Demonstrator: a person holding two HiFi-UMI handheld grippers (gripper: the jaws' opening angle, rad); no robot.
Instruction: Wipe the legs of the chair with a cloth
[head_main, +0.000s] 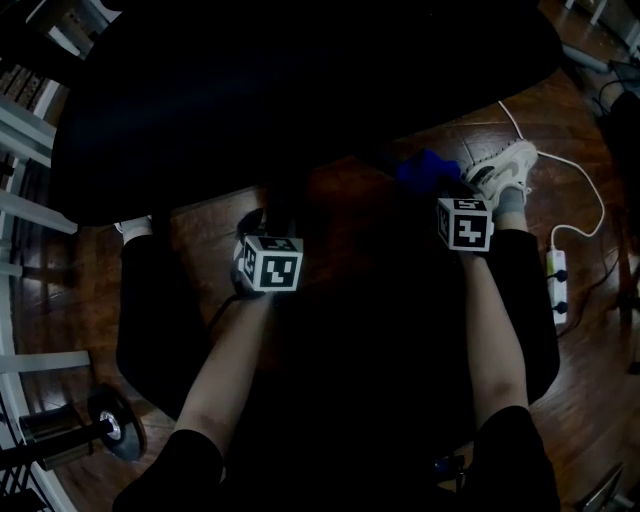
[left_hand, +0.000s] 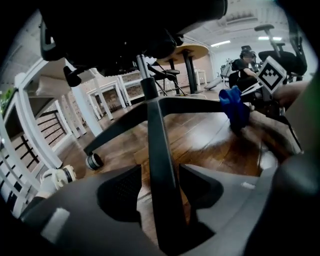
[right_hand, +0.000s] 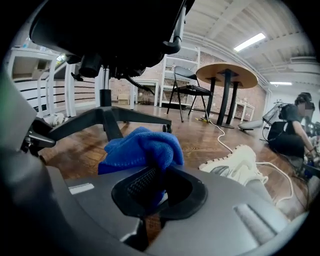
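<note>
Right gripper (right_hand: 157, 187) is clenched on a bunched blue cloth (right_hand: 142, 147), and the wad bulges out above its ribbed pads. The left gripper (left_hand: 161, 180) is released, jaws wide. One black chair leg (left_hand: 159, 135) runs up between them, with a sliver of floor showing on each side, so the pads do not appear to press on it.

I judge this to be the approach: the left gripper is lined up to steady the base while the cloth is brought in low beside it. From the left gripper view the cloth hangs at the far end of another leg (left_hand: 200, 105). Whether it already touches that leg is hard to say, and the head view is too dark to settle it. The next move probably calls for closing gently on the straddled leg so the base cannot swivel. The cloth would then be pressed flat on a leg and drawn along it towards the castor (left_hand: 93, 161).

The legs look like smooth matte plastic, tapering outward from a hub under a shiny metal column (left_hand: 142, 67). The cloth is plush, likely microfibre, soft and loosely folded. The wooden floor (left_hand: 210, 137) is glossy planking, so a loose castor would roll easily on it.
</note>
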